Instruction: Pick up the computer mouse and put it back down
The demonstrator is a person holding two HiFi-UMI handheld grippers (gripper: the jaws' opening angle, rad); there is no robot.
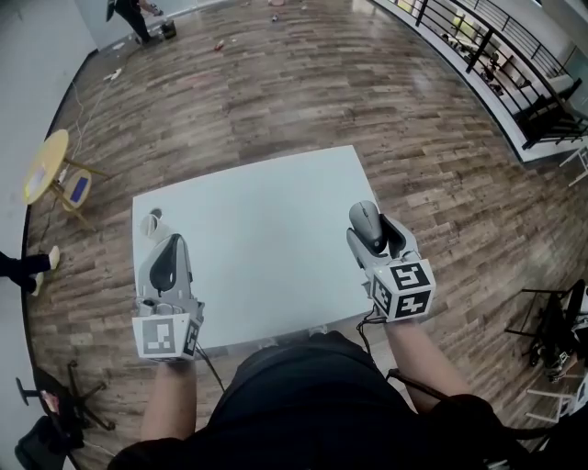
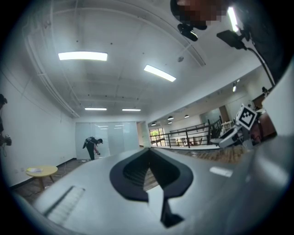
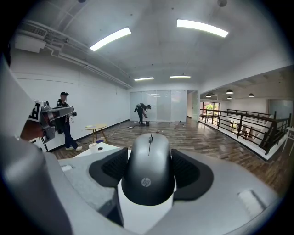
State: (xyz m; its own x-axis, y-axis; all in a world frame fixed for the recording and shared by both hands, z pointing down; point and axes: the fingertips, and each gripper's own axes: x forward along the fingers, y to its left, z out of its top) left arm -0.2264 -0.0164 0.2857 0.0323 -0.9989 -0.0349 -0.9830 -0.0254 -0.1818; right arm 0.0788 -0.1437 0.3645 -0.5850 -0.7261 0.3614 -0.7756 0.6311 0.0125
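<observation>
A dark grey computer mouse sits between the jaws of my right gripper. The black pads press on both its sides, and it hangs over the right edge of the white table. My left gripper hovers at the table's left edge, pointing level. Its jaws meet at the tips with nothing in them. In the left gripper view, the right gripper's marker cube shows at the far right.
A small white cup stands at the table's back left corner. A yellow round table is on the wood floor to the left. A black railing runs along the right. A person bends far off.
</observation>
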